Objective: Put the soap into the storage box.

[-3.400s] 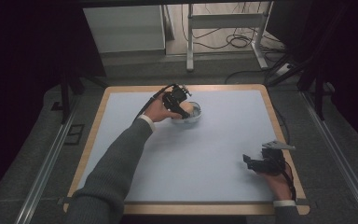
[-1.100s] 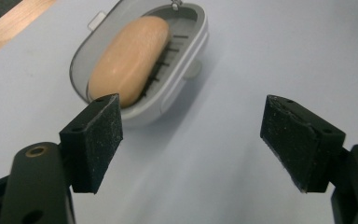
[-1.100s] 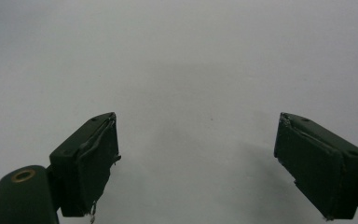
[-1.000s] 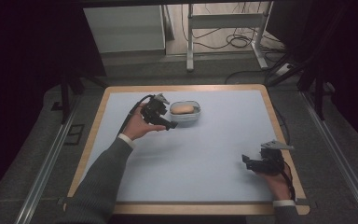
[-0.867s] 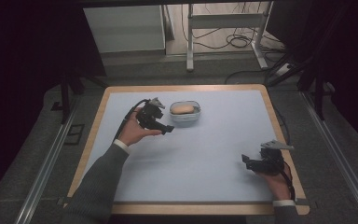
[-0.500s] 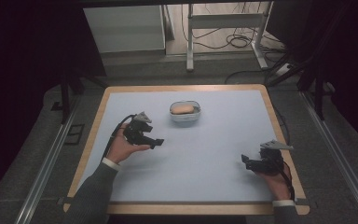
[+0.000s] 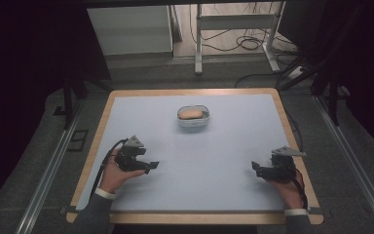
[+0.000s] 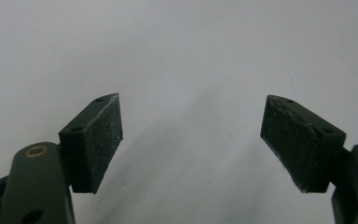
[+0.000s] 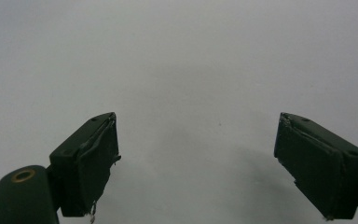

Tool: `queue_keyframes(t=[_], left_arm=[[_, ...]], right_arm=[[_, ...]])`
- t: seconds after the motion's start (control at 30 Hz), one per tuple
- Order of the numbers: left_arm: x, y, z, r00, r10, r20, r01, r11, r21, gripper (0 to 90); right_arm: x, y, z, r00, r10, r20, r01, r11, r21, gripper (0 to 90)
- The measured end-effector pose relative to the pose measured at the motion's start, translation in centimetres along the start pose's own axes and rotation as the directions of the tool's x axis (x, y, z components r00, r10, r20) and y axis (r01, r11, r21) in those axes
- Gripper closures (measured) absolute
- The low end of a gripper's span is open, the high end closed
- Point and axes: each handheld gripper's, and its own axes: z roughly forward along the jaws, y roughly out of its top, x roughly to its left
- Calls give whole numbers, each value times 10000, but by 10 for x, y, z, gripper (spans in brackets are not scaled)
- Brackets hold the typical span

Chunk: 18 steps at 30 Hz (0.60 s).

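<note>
Two grippers are resting near the table's [image 7: 126, 105] front corners: left gripper [image 7: 152, 165] and right gripper [image 7: 254, 169], each with jaws spread wide and holding nothing. One white bowl [image 7: 193, 122] containing a tan bread roll [image 7: 190, 114] is sitting toward the far edge, well apart from both.

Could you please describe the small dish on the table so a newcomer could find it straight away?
On the pale blue table, look toward the far edge, near the middle. The small white dish sits alone there, holding an orange-tan lump.
</note>
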Motion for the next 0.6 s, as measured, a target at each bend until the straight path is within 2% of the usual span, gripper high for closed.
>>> queue_keyframes(t=[0.17,0.23,0.33,0.6], left_arm=[[0,-8,-3,9994,-338,112,341,9992,-219,213],[1,-9,-4,9995,-303,57,303,9994,-142,212],[3,-9,-7,9989,-468,52,469,9984,-306,215],[4,-11,-8,9983,-582,10,582,9974,-413,215]], right_arm=[[1,1,0,10000,-1,-17,1,10000,-9,134],[1,1,0,10000,3,-28,-3,10000,-31,134],[1,1,-1,10000,-31,-21,31,10000,-40,134],[2,1,-1,10000,-83,-3,83,9999,-127,134]])
